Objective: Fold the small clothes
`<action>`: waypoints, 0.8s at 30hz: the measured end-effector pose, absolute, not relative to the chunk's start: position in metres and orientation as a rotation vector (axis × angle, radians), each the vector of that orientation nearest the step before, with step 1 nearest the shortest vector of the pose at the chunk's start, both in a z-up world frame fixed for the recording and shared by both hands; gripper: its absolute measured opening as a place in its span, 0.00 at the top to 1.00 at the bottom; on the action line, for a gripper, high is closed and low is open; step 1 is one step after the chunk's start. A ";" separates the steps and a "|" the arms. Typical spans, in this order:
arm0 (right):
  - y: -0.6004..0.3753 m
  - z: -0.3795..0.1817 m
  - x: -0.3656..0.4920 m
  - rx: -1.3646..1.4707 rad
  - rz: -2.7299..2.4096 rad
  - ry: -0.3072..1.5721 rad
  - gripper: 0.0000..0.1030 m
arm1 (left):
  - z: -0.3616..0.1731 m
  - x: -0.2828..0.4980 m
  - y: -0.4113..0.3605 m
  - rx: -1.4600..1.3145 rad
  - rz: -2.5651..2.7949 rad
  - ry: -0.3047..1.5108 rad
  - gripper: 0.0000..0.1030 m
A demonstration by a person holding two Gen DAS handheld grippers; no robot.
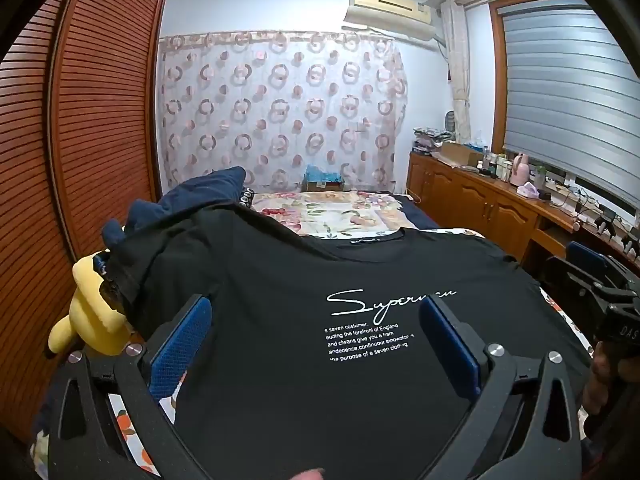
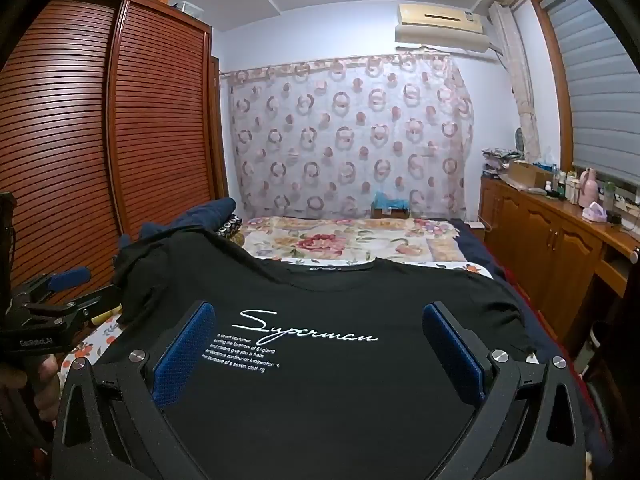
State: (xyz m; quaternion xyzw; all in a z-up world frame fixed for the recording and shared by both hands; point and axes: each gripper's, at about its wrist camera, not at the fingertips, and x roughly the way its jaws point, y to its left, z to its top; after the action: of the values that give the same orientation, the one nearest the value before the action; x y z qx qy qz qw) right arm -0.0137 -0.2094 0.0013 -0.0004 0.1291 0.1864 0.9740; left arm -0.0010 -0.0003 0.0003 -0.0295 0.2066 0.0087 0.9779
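Observation:
A black T-shirt with white "Superman" lettering lies spread flat on the bed, collar away from me, also in the right wrist view as the black T-shirt. Its left sleeve is bunched up at the bed's left edge. My left gripper hovers over the shirt's chest, jaws wide open, blue pads apart and nothing between them. My right gripper hangs open above the print in the same way. Each gripper shows at the edge of the other's view.
A dark blue garment lies heaped beyond the shirt's left shoulder, a yellow plush toy beside it. A floral bedspread covers the far bed. Louvred wardrobe doors stand left, a wooden cabinet with bottles right.

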 end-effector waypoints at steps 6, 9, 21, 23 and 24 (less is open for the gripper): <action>-0.209 0.001 -0.014 0.000 0.376 0.252 0.00 | 0.000 0.000 -0.001 -0.054 0.020 0.425 0.00; -0.209 0.001 -0.014 -0.001 0.375 0.252 0.00 | 0.001 0.001 0.003 -0.054 0.019 0.423 0.00; -0.209 0.001 -0.015 0.002 0.375 0.251 0.00 | 0.003 0.001 0.006 -0.045 0.026 0.424 0.00; -0.209 0.001 -0.014 0.001 0.376 0.251 0.00 | 0.009 -0.002 0.004 -0.043 0.027 0.422 0.00; -0.209 0.001 -0.014 0.001 0.376 0.250 0.00 | 0.010 -0.002 0.003 -0.043 0.027 0.422 0.00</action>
State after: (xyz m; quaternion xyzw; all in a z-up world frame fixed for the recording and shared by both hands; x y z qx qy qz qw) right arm -0.0144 -0.2091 0.0011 0.0003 0.1242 0.1863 0.9746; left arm -0.0021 0.0035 0.0095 -0.0212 0.2095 0.0133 0.9775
